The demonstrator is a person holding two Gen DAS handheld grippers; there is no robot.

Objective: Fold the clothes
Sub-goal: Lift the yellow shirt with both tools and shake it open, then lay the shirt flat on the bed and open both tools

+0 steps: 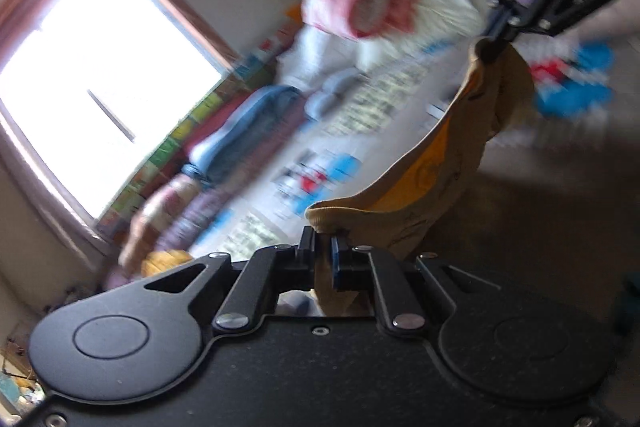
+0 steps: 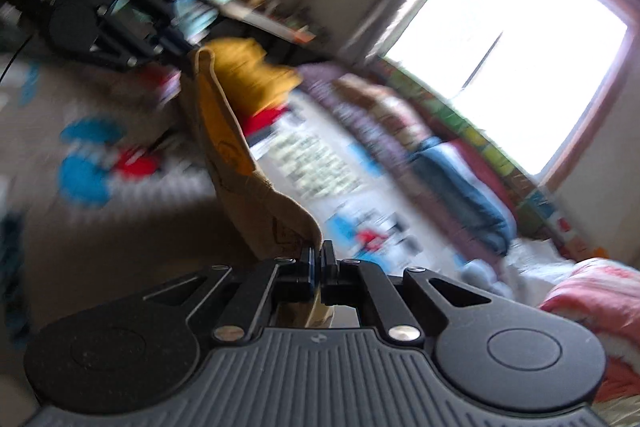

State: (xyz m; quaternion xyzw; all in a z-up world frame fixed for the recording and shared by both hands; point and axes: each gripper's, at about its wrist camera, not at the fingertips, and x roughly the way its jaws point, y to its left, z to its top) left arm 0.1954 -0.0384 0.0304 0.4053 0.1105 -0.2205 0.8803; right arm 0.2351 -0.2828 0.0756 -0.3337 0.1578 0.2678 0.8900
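A: Garment (image 1: 424,183), tan knit with orange lining, hangs in the air between both grippers; soft, light, limp. Left gripper (image 1: 323,247) clamped on its ribbed edge, right gripper (image 2: 319,259) likewise.

B: Hold hems. Bed (image 1: 360,131) below carries blurred clothes piles (image 1: 248,123); could snag.

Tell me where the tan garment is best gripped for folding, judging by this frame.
Probably at its ribbed hem edge, one jaw on each face of the cloth, coming in from opposite ends. The tan garment hangs stretched between the left gripper and the right gripper, both shut on that thick edge, so it spreads open for a fold.
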